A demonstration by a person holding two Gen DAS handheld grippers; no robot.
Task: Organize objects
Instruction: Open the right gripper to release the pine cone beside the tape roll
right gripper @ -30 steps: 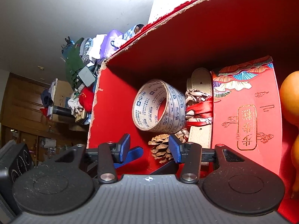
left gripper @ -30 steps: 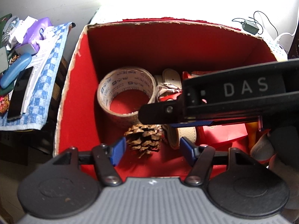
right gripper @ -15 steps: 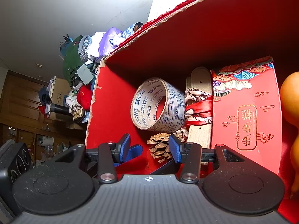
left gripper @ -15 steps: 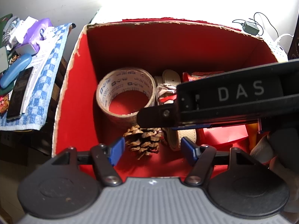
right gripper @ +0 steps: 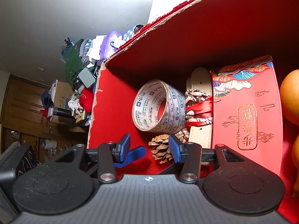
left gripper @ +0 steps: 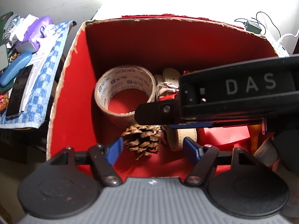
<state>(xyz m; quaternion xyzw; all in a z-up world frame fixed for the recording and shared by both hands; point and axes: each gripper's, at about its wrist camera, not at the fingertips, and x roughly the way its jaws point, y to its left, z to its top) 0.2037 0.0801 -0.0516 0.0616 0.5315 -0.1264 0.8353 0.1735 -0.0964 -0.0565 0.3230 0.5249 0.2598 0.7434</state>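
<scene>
A red-lined cardboard box point(left gripper: 74, 100) holds a roll of printed packing tape point(left gripper: 125, 91), a brown pine cone point(left gripper: 143, 140), a cream belt point(left gripper: 185, 136) tied with a red ribbon, and a red envelope point(right gripper: 246, 115). My left gripper point(left gripper: 153, 149) is open, with the pine cone between and just beyond its blue pads. My right gripper point(right gripper: 149, 147) is open and empty over the box, near the pine cone point(right gripper: 161, 147) and the tape point(right gripper: 158, 108). The black right gripper body point(left gripper: 224, 97) crosses the left wrist view and hides part of the belt and envelope.
A blue checked cloth point(left gripper: 43, 74) left of the box carries a phone point(left gripper: 18, 91), a blue case and a purple tissue pack point(left gripper: 35, 33). Orange fruit point(right gripper: 289, 100) lies at the box's right. A charger and cables point(left gripper: 252, 26) lie behind the box. Cluttered shelves point(right gripper: 74, 85) stand further left.
The left gripper has eased slightly closer to the pine cone. The right gripper has shifted a little left across the left view. Nothing was grasped or released.
</scene>
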